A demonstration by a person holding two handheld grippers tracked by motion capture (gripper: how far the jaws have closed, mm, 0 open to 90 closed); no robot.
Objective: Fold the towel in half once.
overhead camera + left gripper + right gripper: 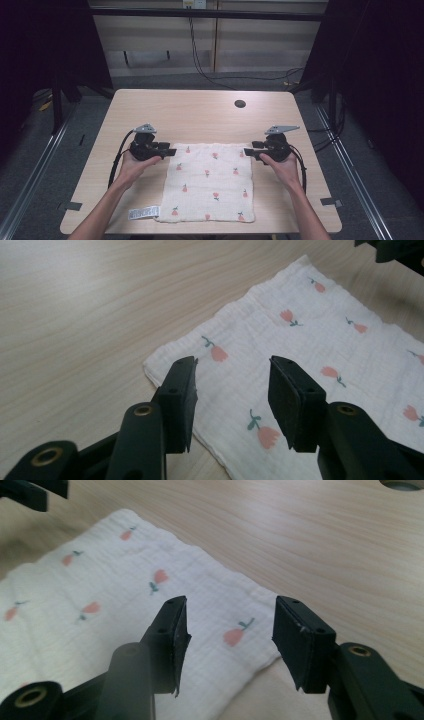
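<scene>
Both grippers' open fingers (182, 390) straddle the cloth's (210, 180) far corners.

Bare counter (200, 112) lies open beyond the flat cloth (210, 182); a round hole (240, 104) and a white label (143, 213) are the sole interruptions.

Bright, even overhead light, dark surroundings; gripper views seem slightly soft.
</scene>
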